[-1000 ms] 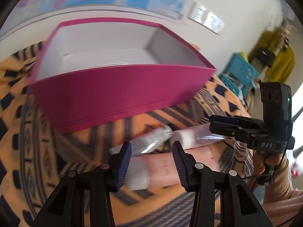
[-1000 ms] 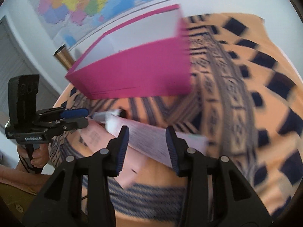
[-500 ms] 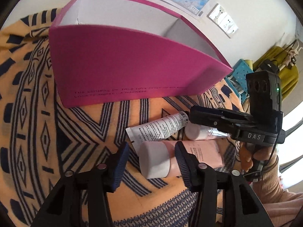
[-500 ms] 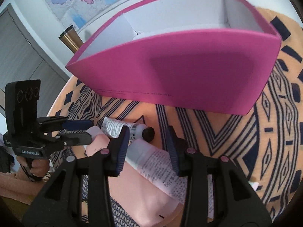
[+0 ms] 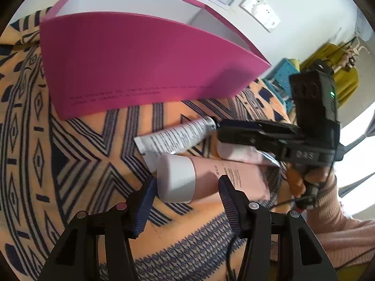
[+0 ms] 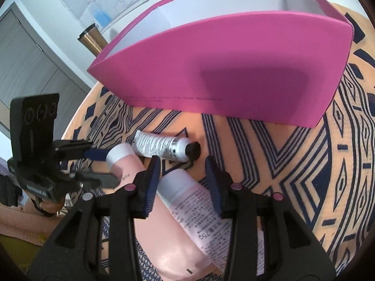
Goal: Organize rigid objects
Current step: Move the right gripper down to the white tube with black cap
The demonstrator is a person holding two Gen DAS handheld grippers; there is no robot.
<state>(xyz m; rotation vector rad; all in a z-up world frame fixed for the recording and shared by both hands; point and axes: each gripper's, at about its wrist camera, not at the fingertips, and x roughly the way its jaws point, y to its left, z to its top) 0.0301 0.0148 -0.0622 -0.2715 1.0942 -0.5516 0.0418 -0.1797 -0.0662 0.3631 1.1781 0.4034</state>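
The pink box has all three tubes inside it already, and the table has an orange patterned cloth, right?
Not quite. The three tubes still lie on the orange patterned cloth in front of the pink box, as the right wrist view shows. The rest is right.

"DAS" stands in pale letters on the right gripper [image 5: 215, 132] body. "75g" is printed on the small pink tube [image 6: 194, 213]. The magenta box's [image 6: 234, 70] dark line is illegible.
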